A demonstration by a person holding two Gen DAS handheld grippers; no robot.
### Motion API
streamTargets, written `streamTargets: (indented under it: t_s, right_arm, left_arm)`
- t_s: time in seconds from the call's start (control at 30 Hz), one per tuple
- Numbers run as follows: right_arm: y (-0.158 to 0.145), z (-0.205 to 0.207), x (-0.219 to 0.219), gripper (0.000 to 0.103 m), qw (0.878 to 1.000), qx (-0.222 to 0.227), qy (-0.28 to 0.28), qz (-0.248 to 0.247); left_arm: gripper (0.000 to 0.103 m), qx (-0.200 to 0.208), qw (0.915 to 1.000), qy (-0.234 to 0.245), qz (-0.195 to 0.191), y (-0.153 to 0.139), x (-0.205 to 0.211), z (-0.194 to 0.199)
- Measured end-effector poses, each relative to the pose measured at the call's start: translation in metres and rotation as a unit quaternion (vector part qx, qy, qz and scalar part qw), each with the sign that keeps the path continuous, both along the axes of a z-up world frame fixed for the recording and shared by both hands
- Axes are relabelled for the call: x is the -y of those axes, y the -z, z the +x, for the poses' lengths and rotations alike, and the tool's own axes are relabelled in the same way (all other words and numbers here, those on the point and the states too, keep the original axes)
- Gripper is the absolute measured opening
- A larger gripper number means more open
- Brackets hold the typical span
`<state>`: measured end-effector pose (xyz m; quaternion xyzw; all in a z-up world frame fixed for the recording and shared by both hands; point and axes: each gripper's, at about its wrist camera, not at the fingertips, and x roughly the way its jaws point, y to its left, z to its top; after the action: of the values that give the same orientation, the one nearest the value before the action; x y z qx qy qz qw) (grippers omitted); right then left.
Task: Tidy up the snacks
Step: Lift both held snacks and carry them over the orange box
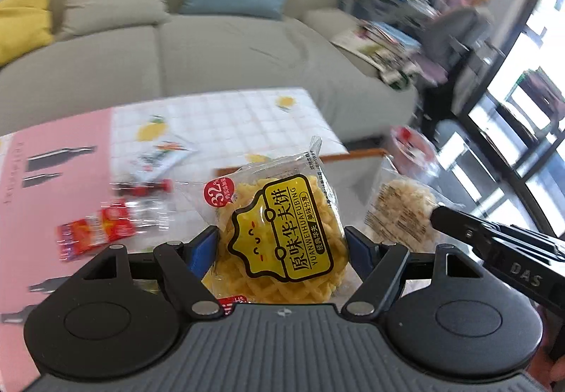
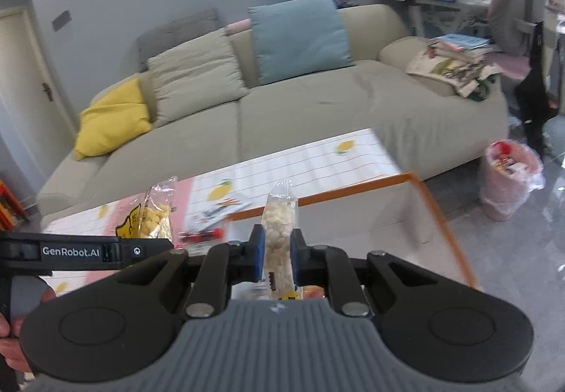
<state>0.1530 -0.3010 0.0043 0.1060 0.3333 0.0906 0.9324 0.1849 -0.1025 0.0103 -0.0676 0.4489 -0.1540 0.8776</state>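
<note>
Left wrist view, left to right: a pink sheet (image 1: 53,180) is lying on the table (image 1: 226,116), whose cloth is showing a lemon print. Red packets (image 1: 95,231) are resting on the sheet's right part, with a red-capped packet (image 1: 144,188) and a white sachet (image 1: 164,157) lying just beyond them. The left gripper (image 1: 280,243) is clamping a waffle pack (image 1: 279,233) between its blue pads (image 1: 201,247), jaws closed on the pack's sides, holding it upright above the table. To the right, the rice-cake pack (image 1: 402,215) is being held by the right gripper (image 1: 441,215), above an orange-rimmed box (image 1: 353,155).

Right wrist view, left to right: the left gripper's finger (image 2: 88,250) is crossing the frame, carrying the waffle pack (image 2: 155,215). The red-capped packet (image 2: 201,235) and the sachet (image 2: 222,210) are lying on the table (image 2: 317,159). The right gripper (image 2: 277,254) is pinching the rice-cake pack (image 2: 279,240) edge-on, jaws closed on it, over the box (image 2: 438,215). A sofa (image 2: 317,102) is standing behind the table.
</note>
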Motion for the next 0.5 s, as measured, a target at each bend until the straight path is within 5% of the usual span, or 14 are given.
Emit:
streamTargets:
  t_s: [0.27,0.5]
  right_arm:
    - [0.022,0.026,0.054,0.012,0.999,-0.032,0.029,-0.007]
    - [0.055,0.049,0.089,0.012,0.996,-0.076,0.040,0.005]
  left_arm:
    - [0.087,-0.085,0.9945,0.034,-0.052,0.039,0.063,0.035]
    - [0.086,-0.134,0.9893,0.046,-0.036,0.082,0.106,0.064]
